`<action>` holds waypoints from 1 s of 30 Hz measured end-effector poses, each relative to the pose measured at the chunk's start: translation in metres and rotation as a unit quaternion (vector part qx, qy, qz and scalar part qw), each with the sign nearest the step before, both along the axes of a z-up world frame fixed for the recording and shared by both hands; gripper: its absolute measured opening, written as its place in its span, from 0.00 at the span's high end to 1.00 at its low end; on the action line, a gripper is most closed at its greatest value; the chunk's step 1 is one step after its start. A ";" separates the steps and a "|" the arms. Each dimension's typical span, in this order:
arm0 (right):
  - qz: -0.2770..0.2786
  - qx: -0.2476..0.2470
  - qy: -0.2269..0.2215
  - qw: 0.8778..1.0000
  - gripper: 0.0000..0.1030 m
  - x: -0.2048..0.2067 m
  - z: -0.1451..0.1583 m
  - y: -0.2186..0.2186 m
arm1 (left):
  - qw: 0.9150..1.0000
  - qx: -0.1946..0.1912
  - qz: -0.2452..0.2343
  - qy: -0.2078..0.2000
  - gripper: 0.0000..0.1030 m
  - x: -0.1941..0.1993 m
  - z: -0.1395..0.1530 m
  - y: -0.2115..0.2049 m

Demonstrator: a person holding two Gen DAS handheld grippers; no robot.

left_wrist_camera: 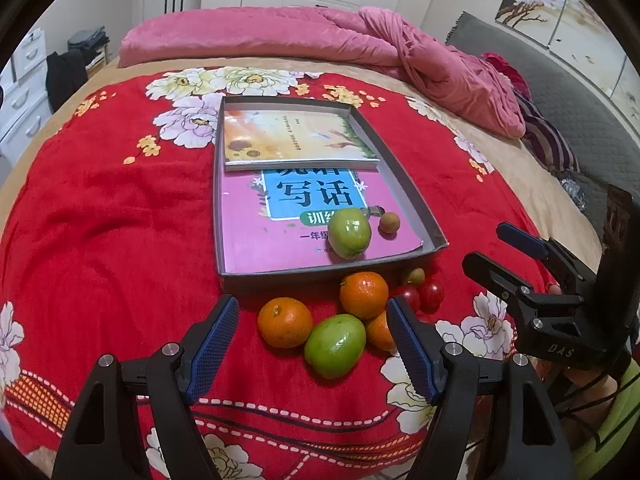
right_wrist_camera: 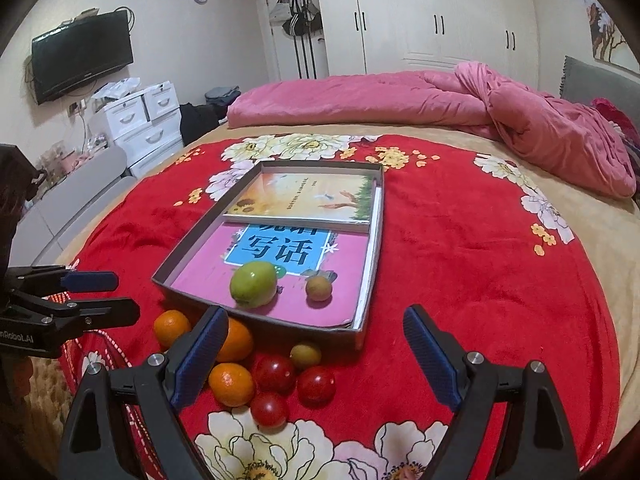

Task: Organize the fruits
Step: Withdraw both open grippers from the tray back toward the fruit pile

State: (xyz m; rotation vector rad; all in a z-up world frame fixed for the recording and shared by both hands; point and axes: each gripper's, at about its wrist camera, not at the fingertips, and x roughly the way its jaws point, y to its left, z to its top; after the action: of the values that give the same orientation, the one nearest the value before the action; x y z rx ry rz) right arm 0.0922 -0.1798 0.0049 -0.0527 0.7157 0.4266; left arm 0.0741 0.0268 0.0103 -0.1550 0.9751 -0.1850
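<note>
Both tools spread wide with nothing held: left tool [left_wrist_camera: 312, 336] low over a green fruit [left_wrist_camera: 335, 345] and oranges [left_wrist_camera: 284, 322] on the red bedspread [left_wrist_camera: 100, 220], right tool [right_wrist_camera: 312, 356] above three red fruits [right_wrist_camera: 275, 373]. Inside the shallow box [left_wrist_camera: 404, 184], lying on the pink book [left_wrist_camera: 256, 244]: another green fruit [right_wrist_camera: 253, 284] beside a small brown one [right_wrist_camera: 318, 289].

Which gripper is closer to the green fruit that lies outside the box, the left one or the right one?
The left. The left gripper has its open jaws on either side of the green fruit. The right gripper is open further to the right, over the red tomatoes.
</note>
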 end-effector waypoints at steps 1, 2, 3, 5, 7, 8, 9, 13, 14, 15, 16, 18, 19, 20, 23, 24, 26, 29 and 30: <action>0.001 -0.001 -0.001 1.000 0.14 -0.001 0.000 0.001 | 1.000 -0.001 -0.001 0.000 0.25 -0.001 0.000 0.000; 0.002 -0.002 0.000 1.000 0.14 -0.002 -0.001 0.001 | 1.000 -0.001 -0.002 0.001 0.25 -0.002 0.000 0.000; 0.002 -0.002 0.001 1.000 0.14 -0.003 -0.001 0.001 | 1.000 0.000 -0.002 0.001 0.25 -0.002 0.000 0.000; 0.004 0.002 0.002 1.000 0.14 -0.005 -0.001 0.001 | 1.000 -0.001 -0.006 0.003 0.25 -0.004 -0.001 -0.001; 0.006 0.002 0.005 1.000 0.14 -0.006 -0.002 0.001 | 1.000 0.000 -0.008 0.004 0.25 -0.006 -0.001 -0.001; 0.007 0.002 0.004 1.000 0.14 -0.007 -0.002 0.001 | 1.000 0.000 -0.008 0.006 0.25 -0.006 -0.002 -0.002; 0.008 0.001 0.005 1.000 0.14 -0.008 -0.002 0.002 | 1.000 0.000 -0.010 0.007 0.25 -0.007 -0.003 -0.002; 0.009 0.003 0.012 1.000 0.14 -0.011 -0.004 0.002 | 1.000 0.000 -0.014 0.011 0.25 -0.009 -0.005 -0.003; 0.008 0.003 0.015 1.000 0.14 -0.012 -0.005 0.003 | 1.000 0.000 -0.014 0.012 0.25 -0.010 -0.006 -0.004; 0.009 0.005 0.017 1.000 0.14 -0.012 -0.005 0.002 | 1.000 0.000 -0.015 0.013 0.25 -0.010 -0.006 -0.004; 0.010 0.006 0.019 1.000 0.14 -0.013 -0.006 0.003 | 1.000 0.000 -0.017 0.014 0.25 -0.011 -0.007 -0.005; 0.011 0.005 0.024 1.000 0.14 -0.016 -0.007 0.004 | 1.000 0.001 -0.021 0.015 0.25 -0.012 -0.008 -0.006; 0.011 0.005 0.024 1.000 0.14 -0.017 -0.007 0.004 | 1.000 0.002 -0.023 0.017 0.25 -0.013 -0.008 -0.007; 0.011 0.004 0.026 1.000 0.14 -0.018 -0.008 0.005 | 1.000 0.001 -0.024 0.018 0.25 -0.013 -0.009 -0.007; 0.013 -0.002 0.035 0.999 0.14 -0.022 -0.011 0.007 | 0.999 -0.002 -0.030 0.023 0.25 -0.014 -0.011 -0.009; 0.013 -0.004 0.039 0.999 0.14 -0.023 -0.012 0.008 | 0.999 -0.001 -0.031 0.025 0.25 -0.015 -0.013 -0.010; 0.015 -0.008 0.045 0.999 0.14 -0.024 -0.015 0.009 | 0.999 -0.005 -0.035 0.031 0.25 -0.015 -0.015 -0.011; 0.017 -0.019 0.054 0.998 0.14 -0.026 -0.020 0.012 | 0.999 -0.009 -0.037 0.039 0.25 -0.016 -0.020 -0.011; 0.018 -0.022 0.057 0.998 0.14 -0.027 -0.021 0.013 | 0.998 -0.008 -0.037 0.041 0.25 -0.017 -0.020 -0.012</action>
State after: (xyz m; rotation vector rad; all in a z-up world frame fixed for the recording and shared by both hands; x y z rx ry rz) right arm 0.0652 -0.1672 -0.0162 -0.0842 0.8372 0.4500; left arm 0.0576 0.0148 -0.0102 -0.1432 1.0614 -0.2562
